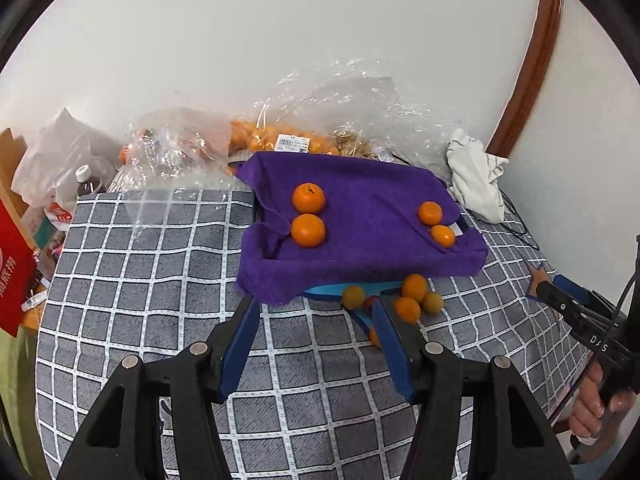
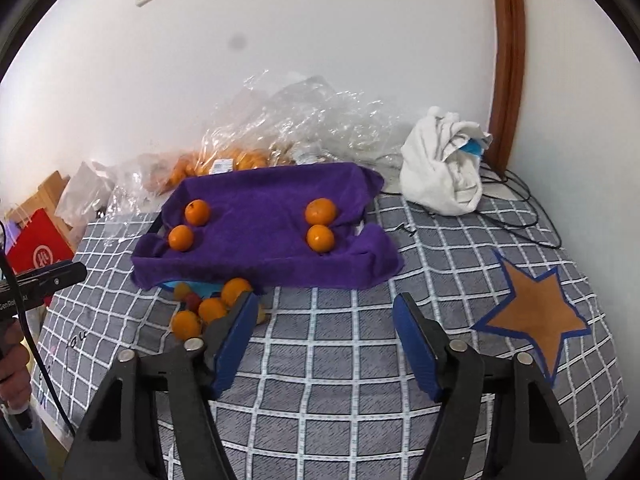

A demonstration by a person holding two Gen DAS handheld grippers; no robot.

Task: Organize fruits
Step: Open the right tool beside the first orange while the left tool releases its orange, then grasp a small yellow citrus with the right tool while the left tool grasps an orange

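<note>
Purple towel (image 1: 360,224) near the tabletop's far edge carries four oranges (image 1: 308,198); loose fruits (image 1: 414,287) lie at its near edge. Only our right view shows the star (image 2: 534,312). Both our left gripper (image 1: 316,312) and right gripper (image 2: 326,312) have jaws apart, empty.

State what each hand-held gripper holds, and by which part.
Nothing. The left hand-held gripper and right hand-held gripper are both open and empty.

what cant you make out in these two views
- Left wrist: how many fruits sit in the loose pile; the left gripper finger covers some.
- Both views: the blue tray, hidden beneath the purple towel.
- Both views: bagged fruit, blurred by crinkled clear plastic.
</note>
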